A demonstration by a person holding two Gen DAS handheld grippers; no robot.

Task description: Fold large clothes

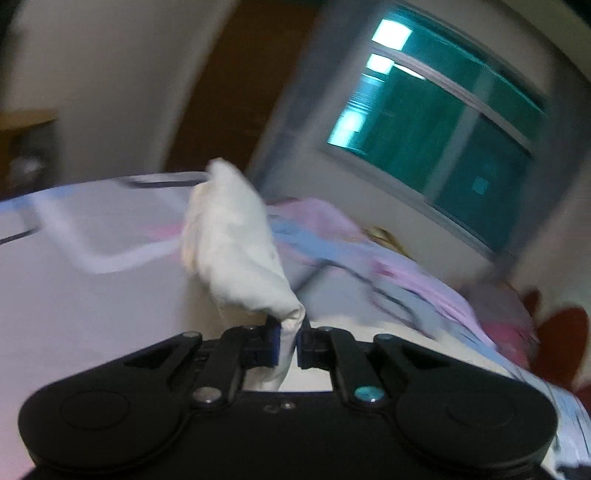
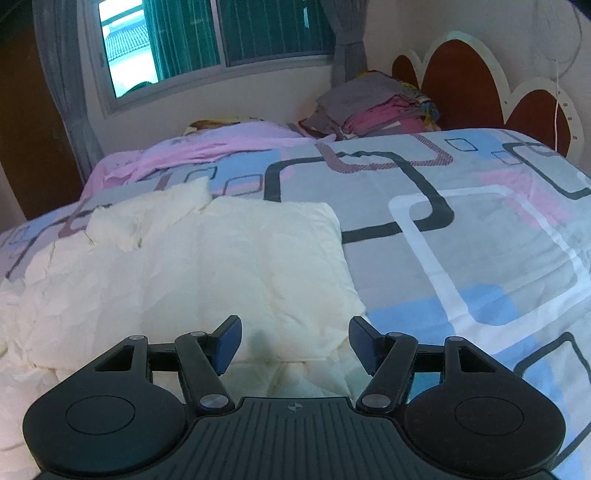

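Both tongs — left tongs (image 1: 289,341) pinch cream garment (image 1: 236,243); right tongs (image 2: 295,345) agape.

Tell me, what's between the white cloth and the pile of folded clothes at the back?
In the right wrist view, only patterned bedspread lies between the white cloth and the pile of folded clothes.

Patterned bed (image 2: 480,229) below curtained window (image 2: 221,33)

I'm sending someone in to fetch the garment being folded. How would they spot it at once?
Start at the bed under the window, with its grey, blue and pink patterned cover. The garment lies spread on the near left part. It is the only plain cream, crinkled cloth, unlike the coloured stack by the headboard.
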